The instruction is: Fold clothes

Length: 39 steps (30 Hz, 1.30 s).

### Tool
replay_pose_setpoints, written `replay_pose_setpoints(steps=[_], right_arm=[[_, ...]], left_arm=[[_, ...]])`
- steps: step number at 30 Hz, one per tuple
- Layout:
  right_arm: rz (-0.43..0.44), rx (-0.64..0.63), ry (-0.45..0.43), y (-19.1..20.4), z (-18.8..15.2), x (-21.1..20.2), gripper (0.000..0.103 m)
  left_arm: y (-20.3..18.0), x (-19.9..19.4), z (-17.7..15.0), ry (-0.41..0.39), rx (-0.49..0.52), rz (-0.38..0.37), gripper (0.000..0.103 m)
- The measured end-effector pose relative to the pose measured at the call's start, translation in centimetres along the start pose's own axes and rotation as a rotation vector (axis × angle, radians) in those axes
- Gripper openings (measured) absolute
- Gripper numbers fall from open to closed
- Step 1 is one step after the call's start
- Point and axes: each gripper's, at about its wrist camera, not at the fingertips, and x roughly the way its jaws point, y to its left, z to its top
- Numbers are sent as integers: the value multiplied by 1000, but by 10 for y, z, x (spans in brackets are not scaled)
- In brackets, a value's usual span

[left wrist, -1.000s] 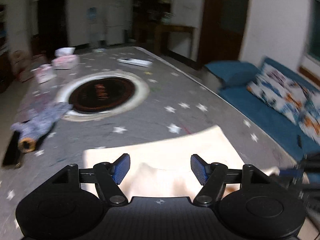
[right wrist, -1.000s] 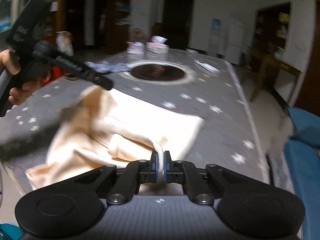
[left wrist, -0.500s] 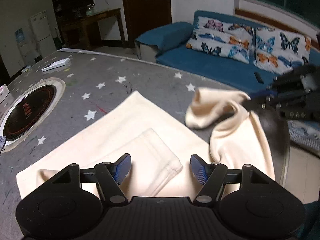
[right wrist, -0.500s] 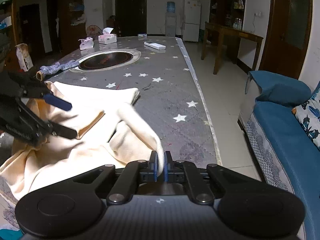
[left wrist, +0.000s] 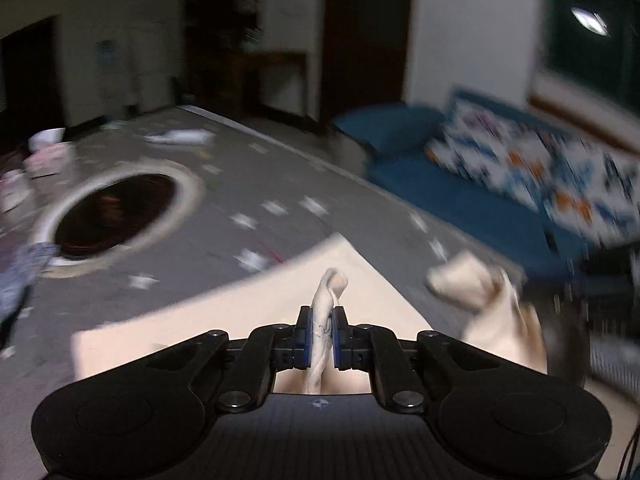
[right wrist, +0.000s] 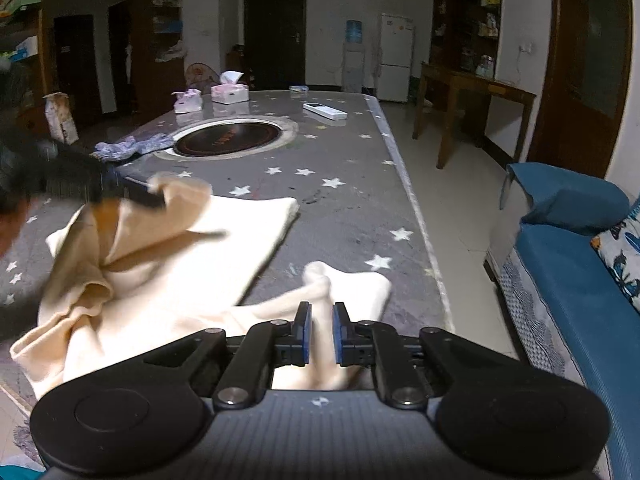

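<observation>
A cream garment (right wrist: 188, 256) lies partly spread on the grey star-patterned table (right wrist: 352, 200), bunched at its near end. In the left wrist view my left gripper (left wrist: 321, 332) is shut on a thin raised fold of this garment (left wrist: 224, 320). The right wrist view shows the left gripper (right wrist: 80, 180) as a dark blur at the left, lifting a corner of cloth. My right gripper (right wrist: 320, 332) pinches another bunched end of the garment low over the table's near right corner. Its pads stand a little apart with cloth filling the gap.
A round black hob (right wrist: 232, 140) is set in the table's middle, with a bluish cloth (right wrist: 132, 146) beside it. Tissue boxes (right wrist: 230, 92) and a white remote (right wrist: 324, 111) sit farther back. A blue sofa (right wrist: 580, 248) runs along the right, past the table's edge.
My left gripper went from open to shut on a fold of the garment and swung left. My right gripper carried its end of cloth down toward the table's near right corner.
</observation>
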Motion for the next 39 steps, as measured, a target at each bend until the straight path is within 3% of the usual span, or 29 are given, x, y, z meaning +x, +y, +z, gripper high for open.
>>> replay_pose_setpoints(steps=[9,17,24,32,39], right_arm=[[84,-74,-13,31,7,6,20],[169,-153,-11,57,15,9,27],[245,-225,2,79,16,7,33],[283,-287,34,96,3,0,39],[232,-259,84,80,-11,3,41]], left_arm=[[81,-113,-4,-217,-259,290,10],[107,-198,-43,-270,-374,481,10],[122,-226,-79,-205,-470,639,10],[147,-203,-111,-90,-549,754,10],[176,-177,-140,27,-633,831,11]])
